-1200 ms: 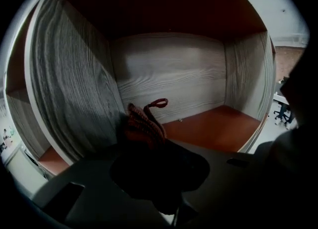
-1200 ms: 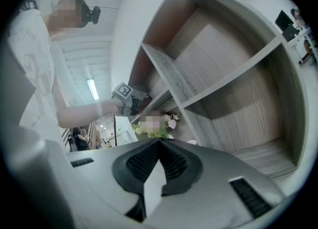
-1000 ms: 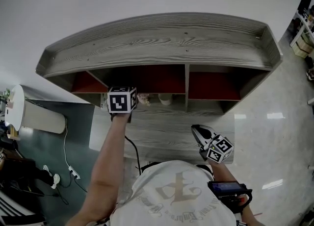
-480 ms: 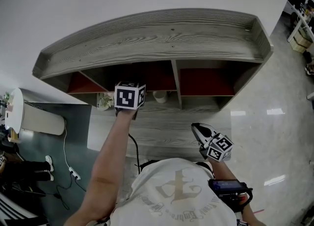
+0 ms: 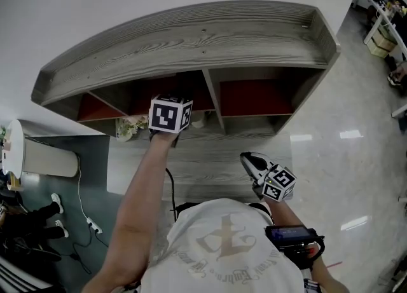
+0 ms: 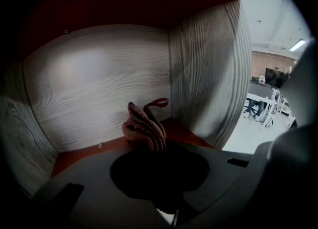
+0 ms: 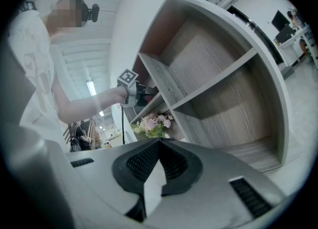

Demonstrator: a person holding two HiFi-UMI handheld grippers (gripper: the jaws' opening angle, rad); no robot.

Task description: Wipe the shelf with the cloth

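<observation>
My left gripper has its jaws clamped on the cloth. The bunched, reddish striped fabric sticks out past the jaw tips toward 12 o'clock, with one loop curling off at 1 o'clock. The cloth sits inside a compartment of the shelf, just above a red panel. A pale grey wood panel lies behind it at 12 o'clock, and a grey divider stands at 2 o'clock. I cannot tell whether the fabric touches the red surface.

From the head view, the left gripper reaches into the shelf's upper middle opening at the end of an outstretched arm. A bunch of flowers sits at its 9 o'clock.

My right gripper hangs back near my body, at 5 o'clock from the left one and well apart from the shelf. Its pads are pressed together at the tips and carry nothing.
</observation>
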